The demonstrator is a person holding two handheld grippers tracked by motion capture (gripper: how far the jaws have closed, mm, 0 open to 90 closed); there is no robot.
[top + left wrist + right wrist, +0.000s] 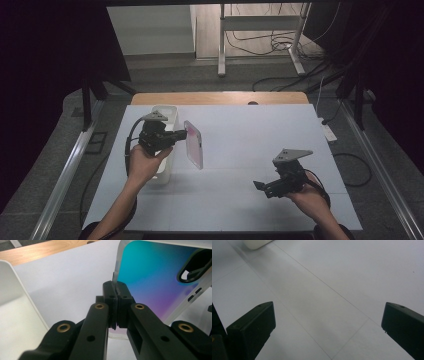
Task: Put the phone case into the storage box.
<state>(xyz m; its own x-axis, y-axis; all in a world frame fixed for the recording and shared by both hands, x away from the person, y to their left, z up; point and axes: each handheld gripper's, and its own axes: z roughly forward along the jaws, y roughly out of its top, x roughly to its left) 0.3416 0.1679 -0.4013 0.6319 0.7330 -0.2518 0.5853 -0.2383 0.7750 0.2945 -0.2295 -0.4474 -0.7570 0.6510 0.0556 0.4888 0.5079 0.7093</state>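
Phone case is off the table, pinched by its edge in the left gripper, hanging just right of the white bin at the table's left side. We read the left jaws as closed on the case rim; left gripper view confirms it, pads squeezed onto the clear edge of the case. That view also gives us what the high view blurs: teal-to-purple gradient back, camera cutout at upper right, side button slots. High view just reads it as a pinkish slab. Bin contents: we can't tell, the left hand and gripper cover most of it from above, and the left gripper view catches only a bare wall. Right gripper sits low over the white table cover at lower right, well apart from the case, jaws wide open and holding nothing. Right gripper view adds a corner of the bin far off, top left.
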